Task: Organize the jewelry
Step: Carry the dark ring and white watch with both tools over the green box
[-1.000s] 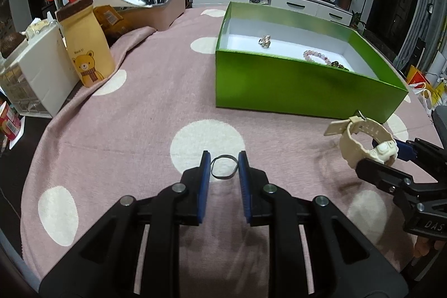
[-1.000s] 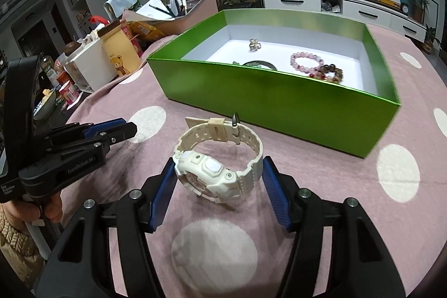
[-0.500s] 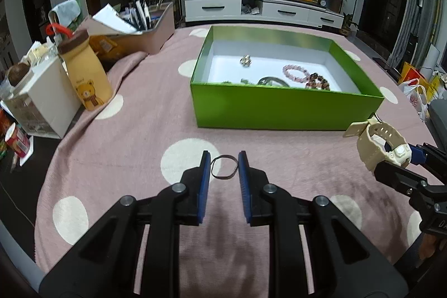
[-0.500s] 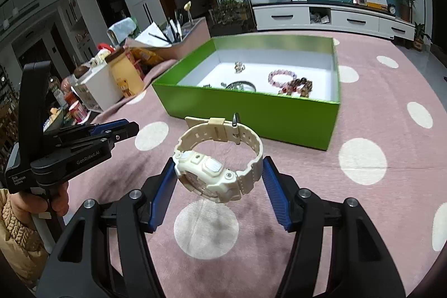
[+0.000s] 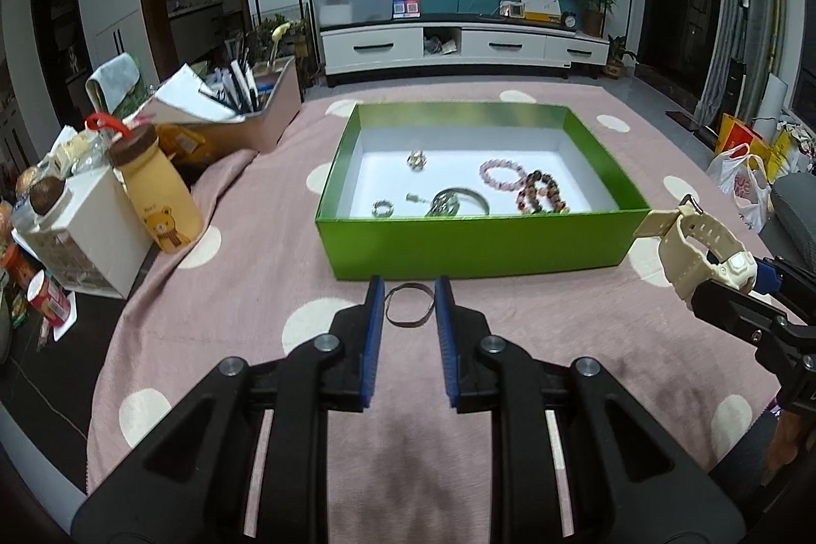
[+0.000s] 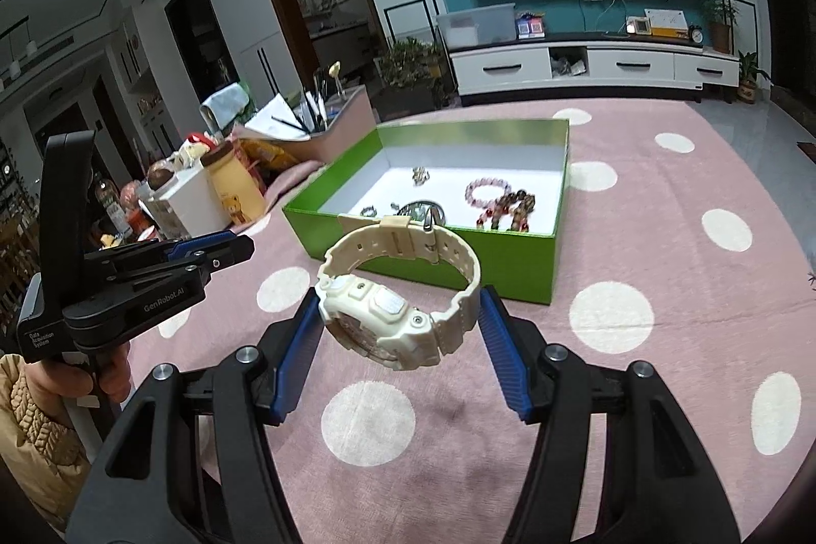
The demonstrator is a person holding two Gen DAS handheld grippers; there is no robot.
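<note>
My left gripper [image 5: 408, 307] is shut on a thin dark ring band [image 5: 409, 311], held above the pink dotted cloth just before the green box [image 5: 474, 245]. My right gripper [image 6: 398, 330] is shut on a cream wristwatch [image 6: 398, 289], lifted above the cloth; the watch also shows at the right of the left wrist view [image 5: 701, 251]. The box [image 6: 428, 261] has a white floor holding a pink bead bracelet [image 5: 502, 177], a dark bead bracelet [image 5: 540, 197], a silver bangle [image 5: 459, 200] and small rings. The left gripper also shows in the right wrist view [image 6: 224, 248].
At the left stand a yellow bear bottle [image 5: 155, 192], a white drawer unit [image 5: 86, 233] and a brown tray of pens and papers [image 5: 239, 105]. The cloth's edge drops off at the left and front. A TV cabinet [image 5: 459, 44] stands far behind.
Both grippers have risen and pulled back with their items, so the box looks smaller and its inside shows more fully. Both grips are unchanged.
</note>
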